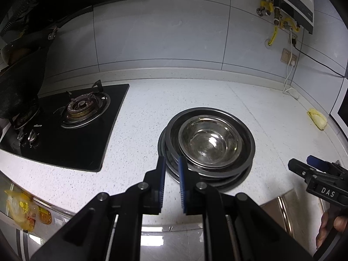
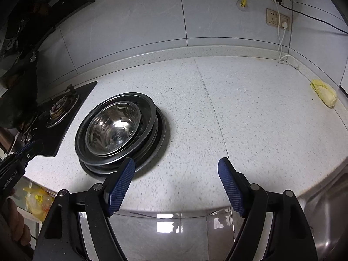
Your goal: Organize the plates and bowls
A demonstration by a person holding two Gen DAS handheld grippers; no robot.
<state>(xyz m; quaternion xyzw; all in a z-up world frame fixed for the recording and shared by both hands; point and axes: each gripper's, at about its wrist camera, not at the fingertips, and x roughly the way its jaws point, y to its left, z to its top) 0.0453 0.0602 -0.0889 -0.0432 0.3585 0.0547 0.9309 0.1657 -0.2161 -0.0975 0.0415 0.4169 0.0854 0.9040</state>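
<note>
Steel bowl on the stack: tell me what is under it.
The shiny steel bowl sits nested in stacked dark-rimmed metal plates. Their centres are covered, so the count is unclear.

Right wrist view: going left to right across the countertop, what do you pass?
Gas stove → stack of steel plates with a steel bowl nested on top → bare speckled countertop → yellow cabbage near the right wall.
</note>
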